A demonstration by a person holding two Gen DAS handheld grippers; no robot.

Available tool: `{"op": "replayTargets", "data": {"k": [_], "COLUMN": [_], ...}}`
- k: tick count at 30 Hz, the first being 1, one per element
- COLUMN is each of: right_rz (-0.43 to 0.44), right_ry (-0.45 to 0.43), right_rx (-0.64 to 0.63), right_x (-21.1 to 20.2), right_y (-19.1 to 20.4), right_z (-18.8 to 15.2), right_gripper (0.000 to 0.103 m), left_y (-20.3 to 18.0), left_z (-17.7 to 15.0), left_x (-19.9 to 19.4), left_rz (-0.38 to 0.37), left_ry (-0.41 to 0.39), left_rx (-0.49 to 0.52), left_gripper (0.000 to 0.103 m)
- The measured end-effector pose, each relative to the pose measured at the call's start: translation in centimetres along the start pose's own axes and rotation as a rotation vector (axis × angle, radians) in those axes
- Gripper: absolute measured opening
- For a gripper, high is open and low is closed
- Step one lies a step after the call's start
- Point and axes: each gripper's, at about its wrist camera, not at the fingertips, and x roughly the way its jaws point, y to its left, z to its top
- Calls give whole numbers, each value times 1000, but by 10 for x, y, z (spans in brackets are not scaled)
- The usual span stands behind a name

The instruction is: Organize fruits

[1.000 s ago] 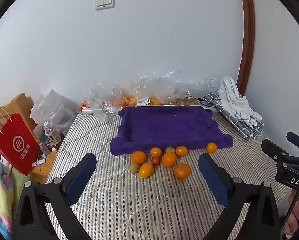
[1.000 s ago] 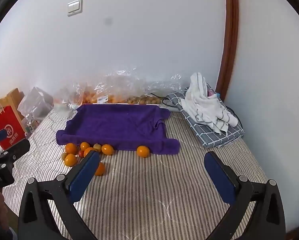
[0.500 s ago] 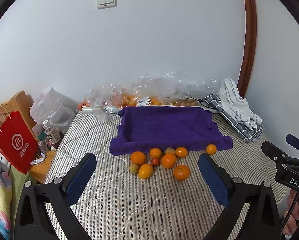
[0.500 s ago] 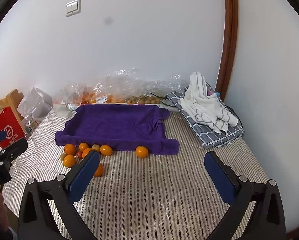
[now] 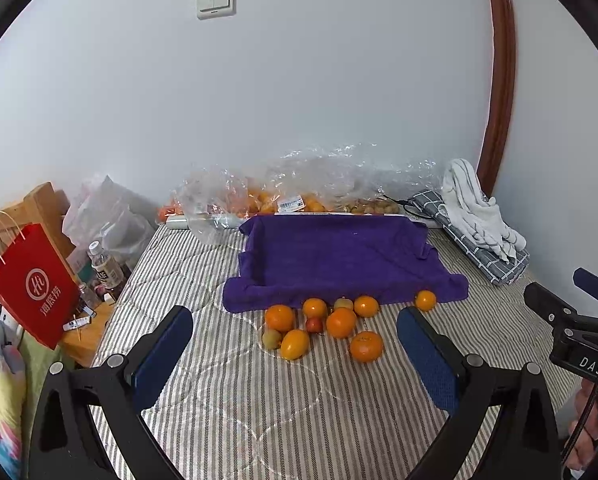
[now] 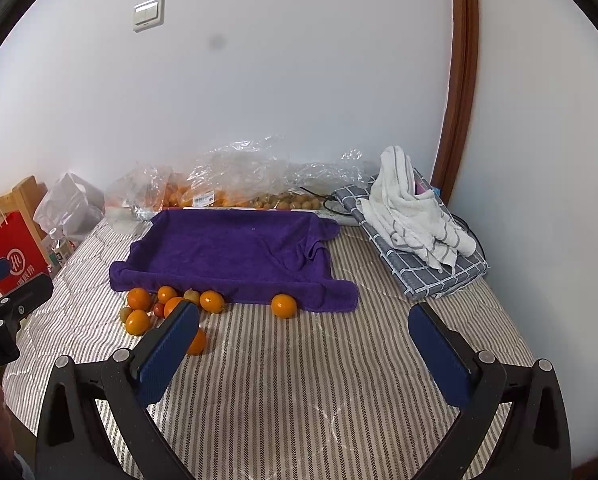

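Note:
A cluster of oranges with a small red fruit and greenish fruits lies on the striped mattress, just in front of a purple towel-lined tray. One orange sits apart at the tray's right corner, also seen in the right wrist view as the lone orange. My left gripper hovers open, short of the cluster. My right gripper is open too, farther right over bare mattress, its left finger hiding part of an orange. Neither holds anything.
Plastic bags of fruit line the wall behind the tray. A white towel on a folded checked cloth lies at the right. A red paper bag, bottles and clutter stand off the mattress's left edge. A wooden door frame rises at the right.
Both views have shifted only slightly; the fruit and tray sit marginally lower and nearer in frame. Both grippers stay open and nothing has been picked up.

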Motion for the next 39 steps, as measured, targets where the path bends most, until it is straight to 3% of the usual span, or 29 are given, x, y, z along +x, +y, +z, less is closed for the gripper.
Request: {"op": "replayTargets", "data": {"k": [39], "right_rz": [3], "right_ry": [-9], "right_rx": [-6], "right_x": [-2], "right_y": [-2], "right_z": [2], "right_gripper": [103], "left_y": [2], "left_z": [0], "left_x": [-1], "left_rz": [-4], "left_ry": [-4], "left_rx": [-6], "left_gripper": [103]}}
